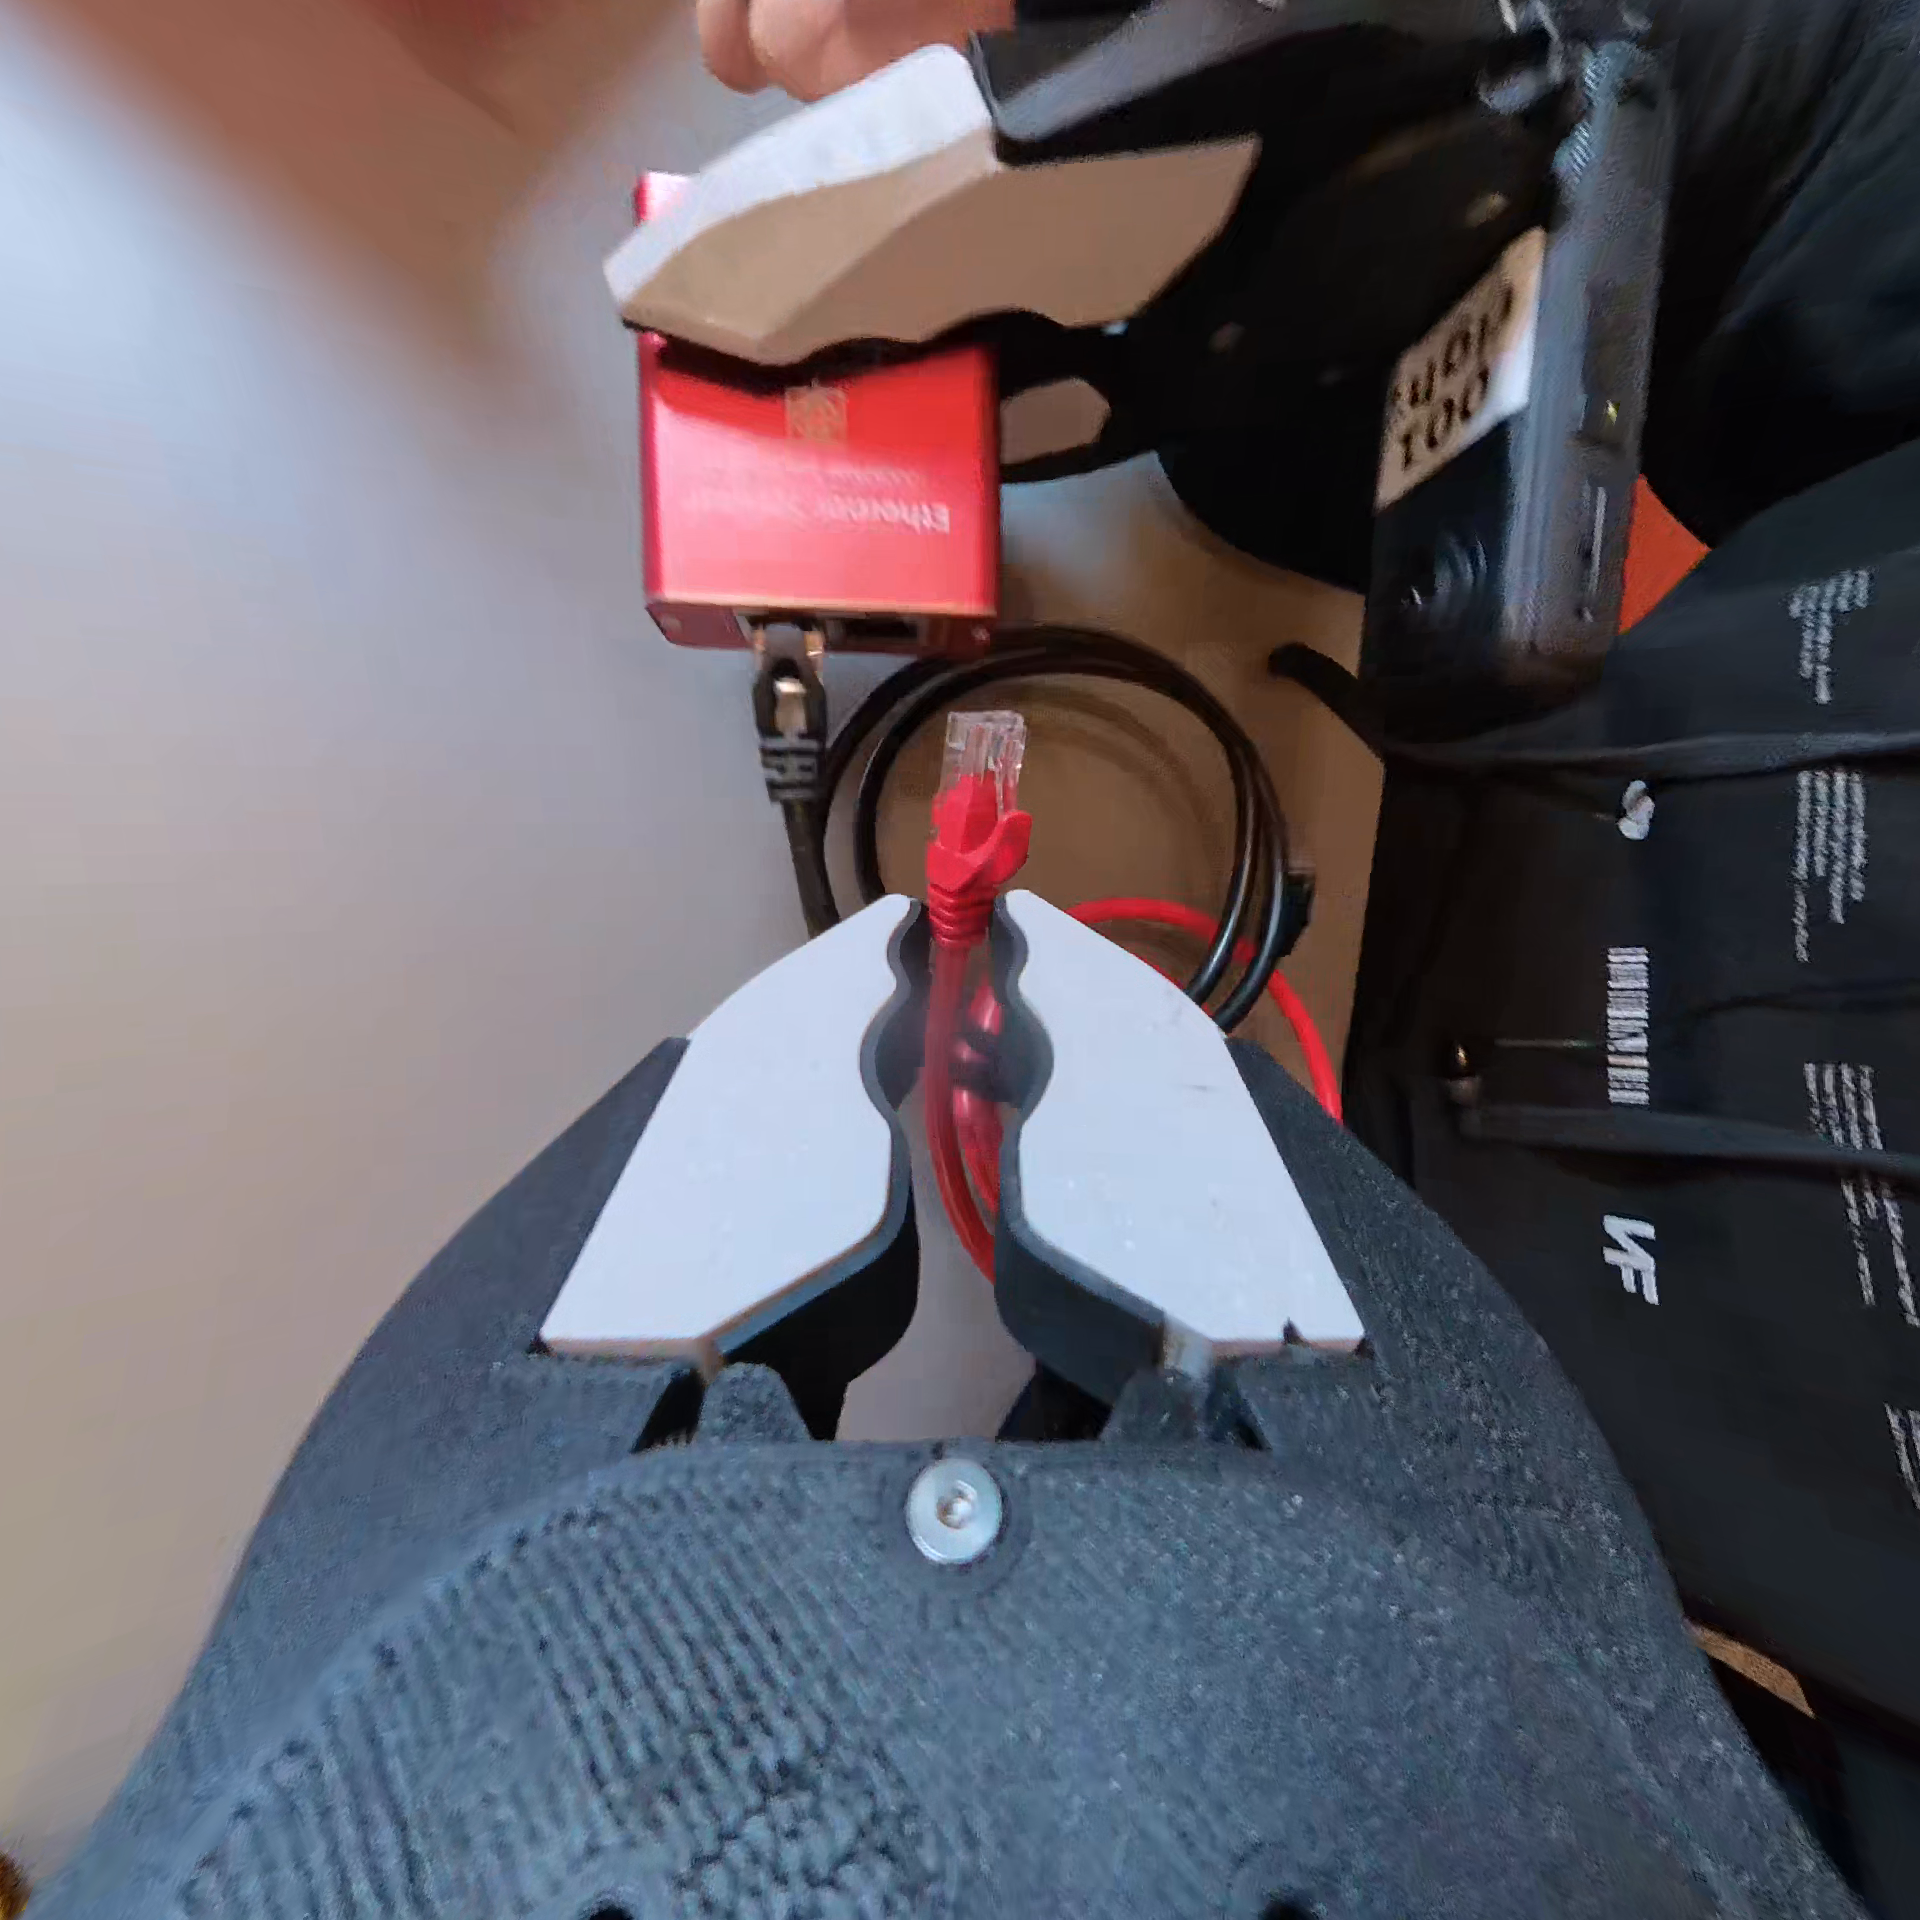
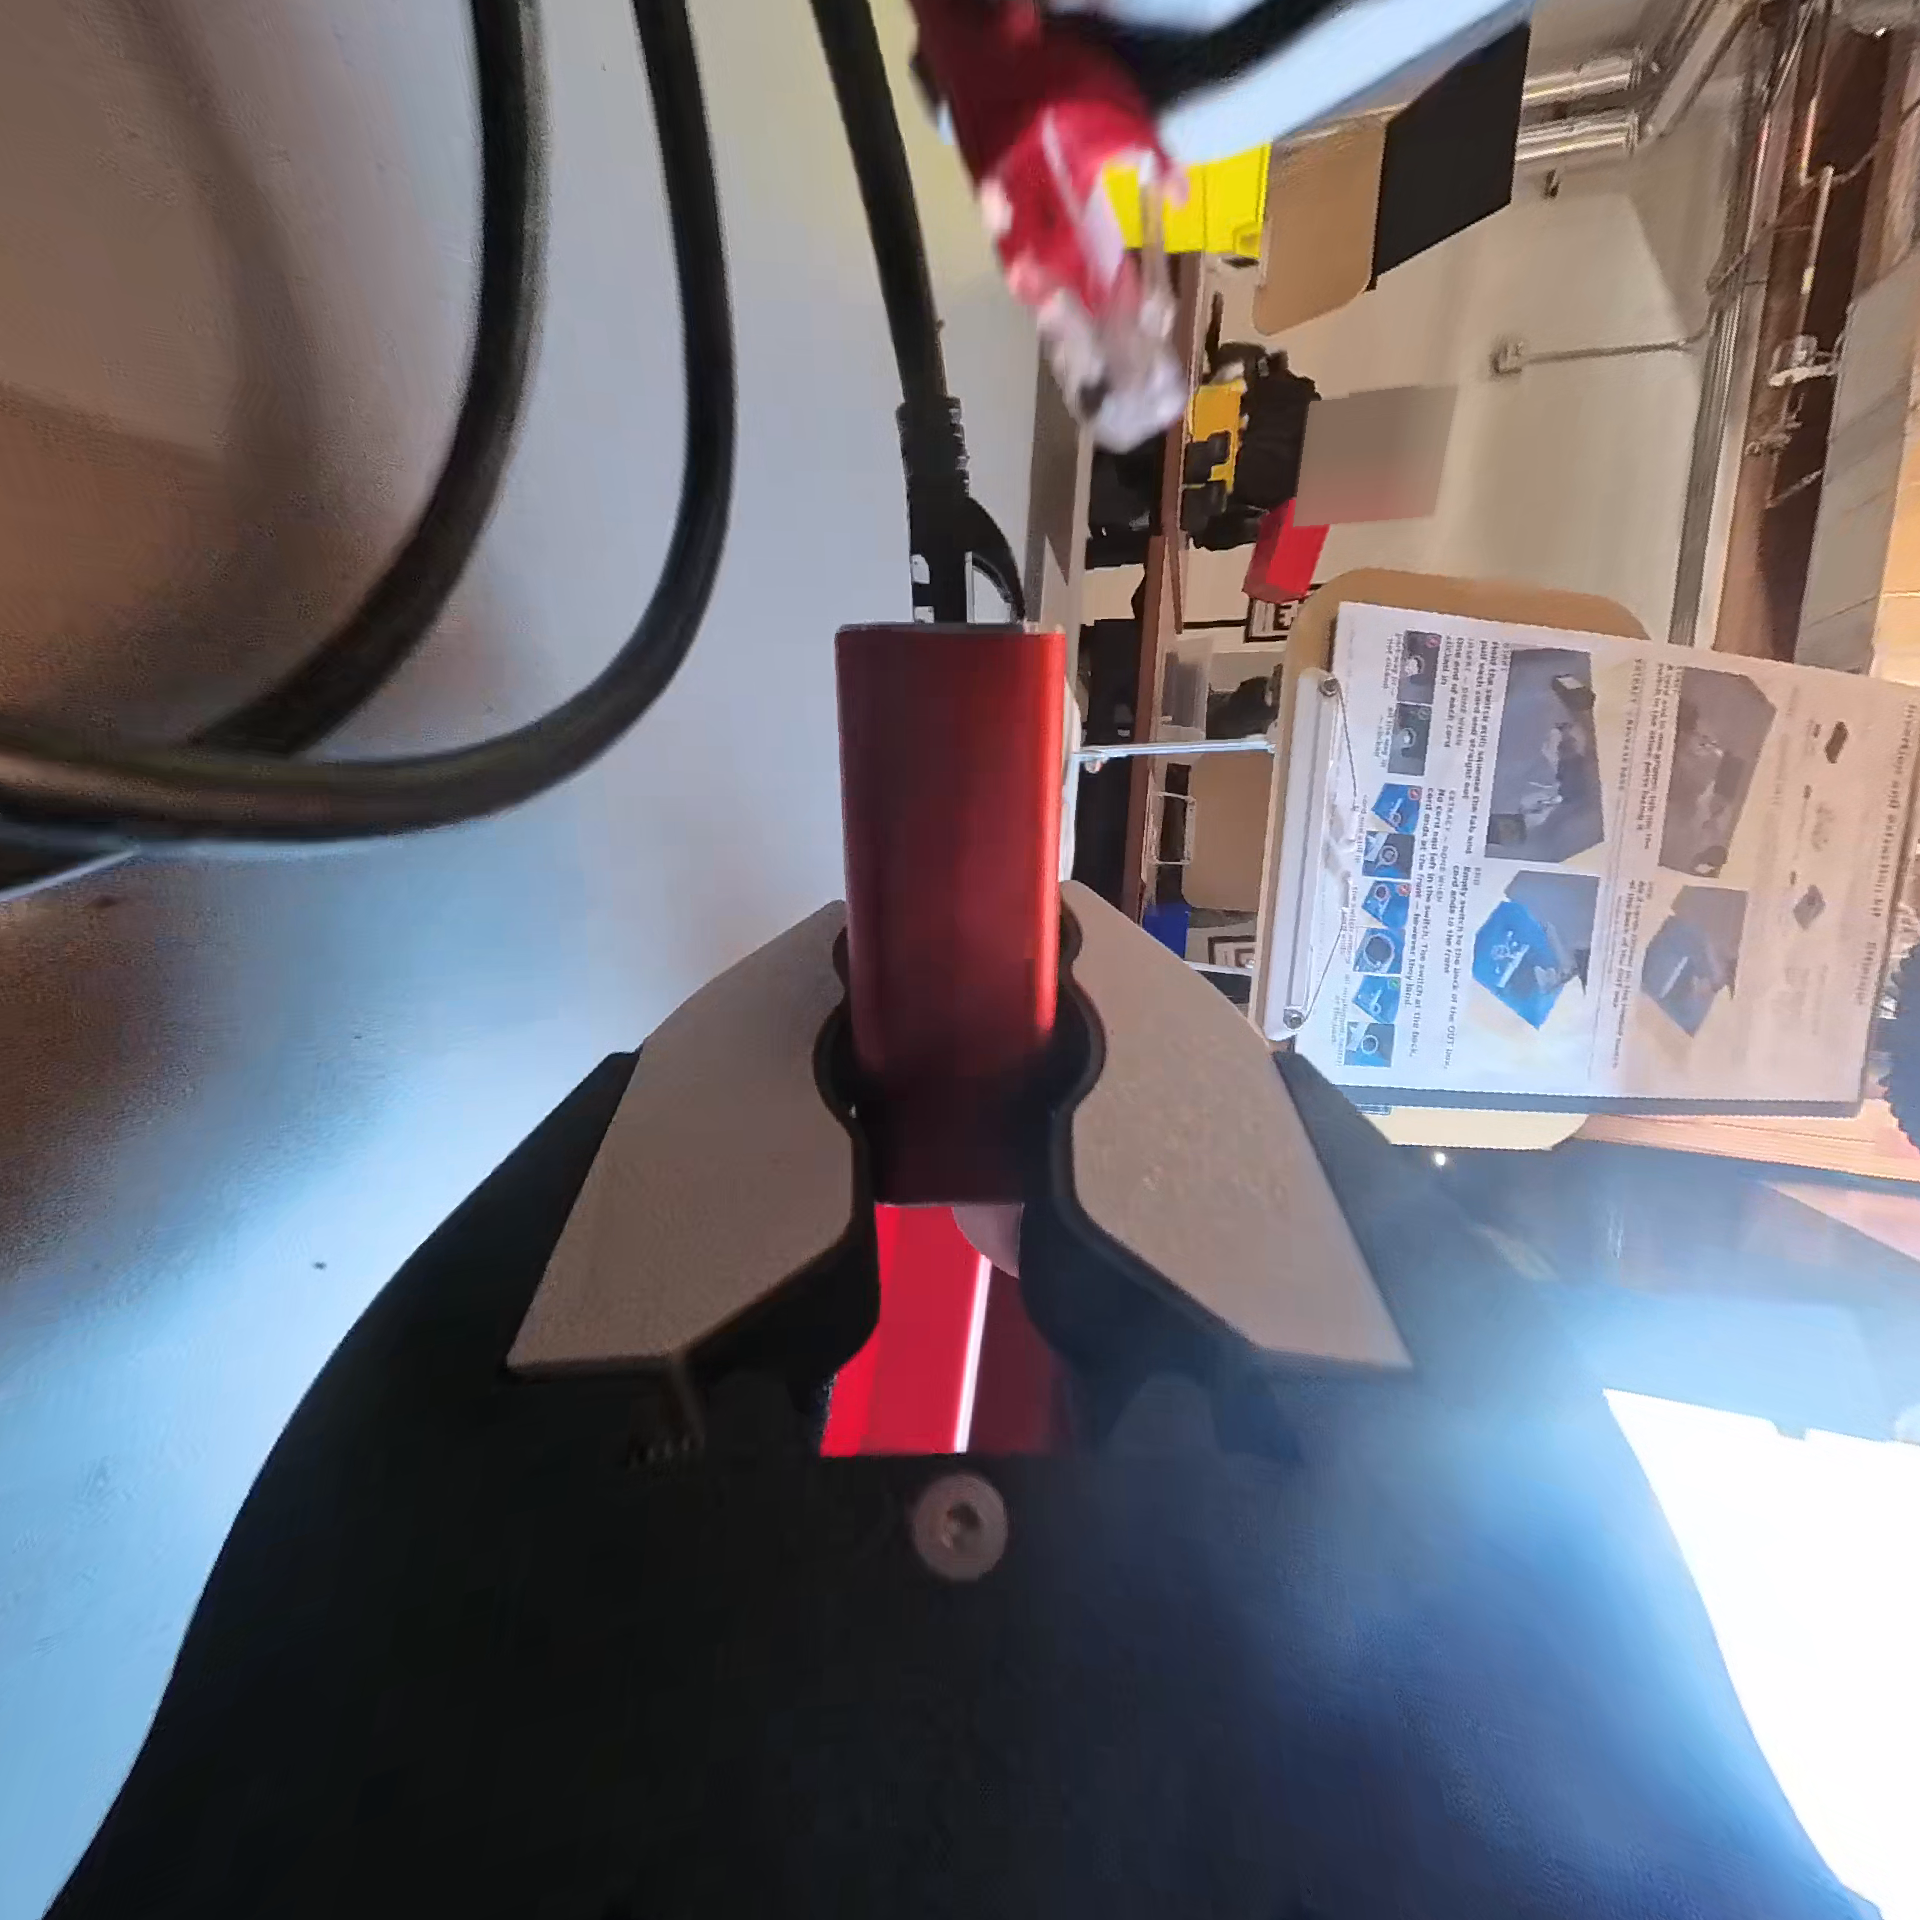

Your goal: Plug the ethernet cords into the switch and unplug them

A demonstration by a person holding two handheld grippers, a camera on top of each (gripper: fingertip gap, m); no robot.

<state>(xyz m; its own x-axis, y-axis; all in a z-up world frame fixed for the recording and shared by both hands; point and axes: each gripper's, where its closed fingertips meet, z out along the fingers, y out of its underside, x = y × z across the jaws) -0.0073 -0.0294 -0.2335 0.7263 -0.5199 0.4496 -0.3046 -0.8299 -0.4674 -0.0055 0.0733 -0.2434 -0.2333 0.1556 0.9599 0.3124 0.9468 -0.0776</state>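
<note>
My left gripper (image 1: 958, 920) is shut on the red ethernet cord (image 1: 968, 831) just behind its clear plug, which points at the red switch (image 1: 821, 488) a short way off. A black ethernet cord (image 1: 792, 743) is plugged into the switch's left port; the port beside it (image 1: 881, 628) is empty. My right gripper (image 2: 951, 925) is shut on the switch (image 2: 948, 862), holding it by its sides. In the right wrist view the red plug (image 2: 1081, 260) hangs blurred above the switch, and the black cord (image 2: 940, 457) enters its far end.
The black cord loops (image 1: 1236, 831) on the pale table (image 1: 260, 727) right of the switch. A black bag with white print (image 1: 1683, 1039) lies at the right. A sheet of pictures on a stand (image 2: 1590, 862) and shelves (image 2: 1216, 468) are behind. The gap from one gripper's tips to the other's is roughly 11 centimetres.
</note>
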